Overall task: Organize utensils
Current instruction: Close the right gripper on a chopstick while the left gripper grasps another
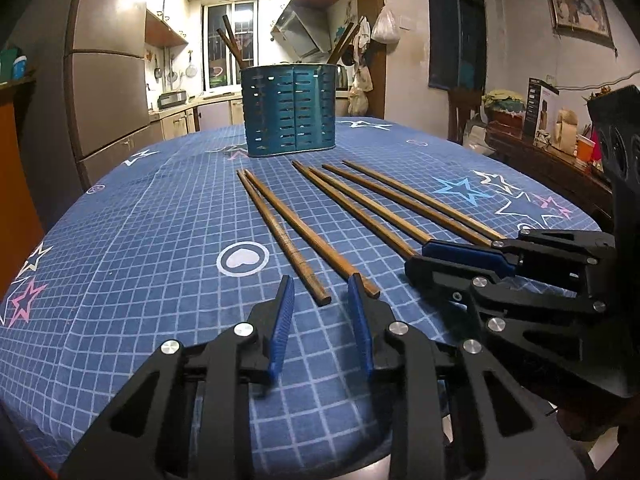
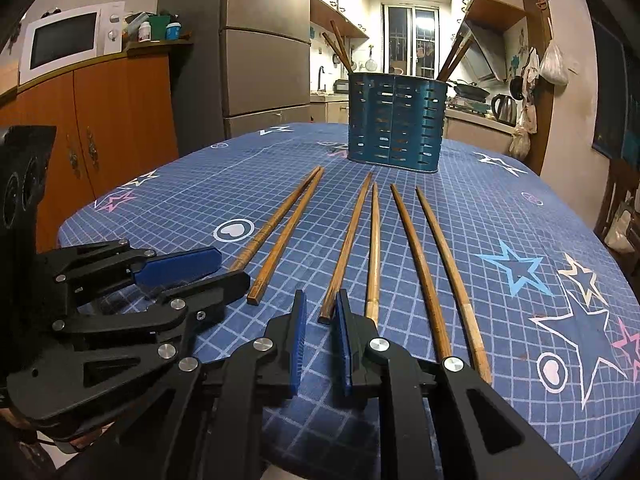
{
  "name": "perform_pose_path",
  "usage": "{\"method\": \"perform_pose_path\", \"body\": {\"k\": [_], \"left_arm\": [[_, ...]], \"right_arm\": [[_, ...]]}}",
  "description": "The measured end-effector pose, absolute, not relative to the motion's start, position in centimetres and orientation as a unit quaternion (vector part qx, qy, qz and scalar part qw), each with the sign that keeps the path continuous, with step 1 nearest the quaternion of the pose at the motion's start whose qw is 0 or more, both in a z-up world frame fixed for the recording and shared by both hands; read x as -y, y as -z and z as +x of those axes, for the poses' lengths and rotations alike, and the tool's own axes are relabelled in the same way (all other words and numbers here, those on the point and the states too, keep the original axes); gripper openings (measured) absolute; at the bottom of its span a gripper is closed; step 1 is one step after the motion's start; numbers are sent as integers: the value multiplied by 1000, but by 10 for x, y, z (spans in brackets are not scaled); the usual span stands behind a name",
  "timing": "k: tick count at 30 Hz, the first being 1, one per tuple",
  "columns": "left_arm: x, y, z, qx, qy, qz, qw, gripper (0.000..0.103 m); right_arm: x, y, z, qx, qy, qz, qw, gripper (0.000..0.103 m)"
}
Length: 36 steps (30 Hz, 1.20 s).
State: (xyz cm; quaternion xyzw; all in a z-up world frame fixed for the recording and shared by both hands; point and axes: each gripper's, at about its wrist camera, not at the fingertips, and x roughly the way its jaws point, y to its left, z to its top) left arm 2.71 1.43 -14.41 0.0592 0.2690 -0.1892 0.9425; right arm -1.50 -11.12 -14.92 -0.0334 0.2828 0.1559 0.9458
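Note:
Three pairs of brown wooden chopsticks lie side by side on the blue checked tablecloth, pointing at a teal slotted holder at the far side, which has a few chopsticks standing in it. My left gripper is open at the near ends of the left pair; one stick end lies between its pads untouched, the other just outside the right finger. My right gripper stands narrowly open around the near end of one stick of the middle pair. The right pair lies free.
A tall fridge and an orange cabinet with a microwave stand left of the table. A dark side table with boxes and cups is at the right. The kitchen counter lies behind the holder.

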Motion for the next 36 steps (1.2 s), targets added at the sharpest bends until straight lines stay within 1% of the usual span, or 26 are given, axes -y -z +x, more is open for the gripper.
{"method": "perform_pose_path", "body": {"k": [1,2,3,4,12,16,23,26,27,28,33,36], "left_arm": [[-15,144,28,-269,183,60,944,19],[-16,145,28,-269,180,61,944,16],[-18,144,29,-269,175,61,945,11],[-19,144,29,-270,170,60,946,10],[-19,144,31,-265,153,61,950,11],[-18,147,32,-254,133,62,956,12],[-16,150,26,-239,116,62,962,12],[-15,150,26,-237,112,61,963,9],[-15,150,25,-237,113,59,963,7],[-15,150,25,-238,114,55,963,7],[-20,147,26,-244,114,44,962,6],[-25,138,23,-234,110,41,965,6]], "right_arm": [[112,149,-15,-283,-157,-34,946,16],[112,149,-15,-283,-157,-34,946,16],[112,149,-15,-282,-158,-34,946,16],[112,149,-16,-282,-158,-35,946,16],[110,150,-18,-276,-154,-33,948,16],[108,151,-17,-275,-152,-33,949,16],[106,151,-21,-273,-142,-33,951,16],[106,151,-19,-273,-142,-27,951,15],[106,152,-20,-271,-142,-25,952,14],[105,152,-21,-268,-142,-25,953,9],[107,151,-24,-252,-137,-21,958,8],[110,142,-28,-235,-133,-23,963,8]]}}
